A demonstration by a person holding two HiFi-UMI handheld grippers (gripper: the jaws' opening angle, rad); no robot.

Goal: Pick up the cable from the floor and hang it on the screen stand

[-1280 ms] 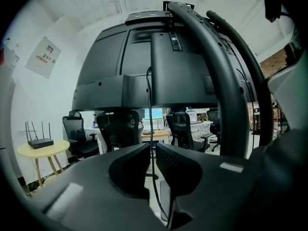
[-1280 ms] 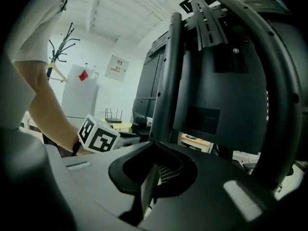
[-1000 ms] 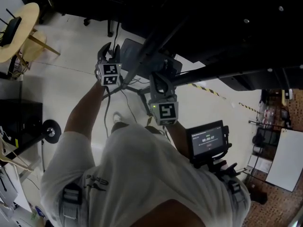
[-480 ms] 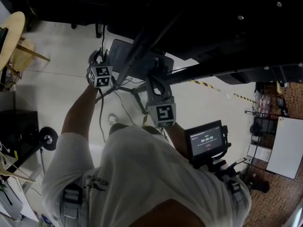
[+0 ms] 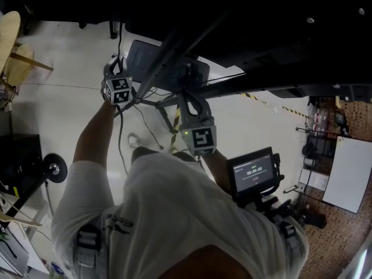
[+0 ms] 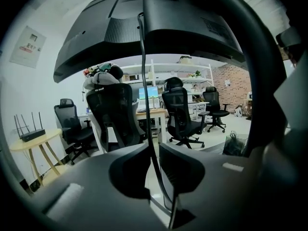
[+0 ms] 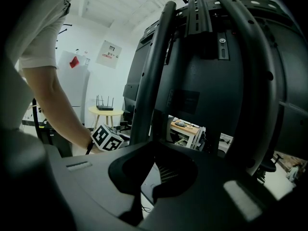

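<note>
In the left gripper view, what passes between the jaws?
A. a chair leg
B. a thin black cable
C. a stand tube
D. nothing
B: the cable comes down from the back of the screen and through the gap of the left gripper, whose jaws have just been closing and stand slightly apart.

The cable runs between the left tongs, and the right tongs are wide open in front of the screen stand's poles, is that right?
Not quite. The right tongs are shut, not wide open; the right gripper view shows their jaws together. The rest stands: the cable runs between the left tongs, which have just been closing, and the right tongs face the screen stand's poles.
</note>
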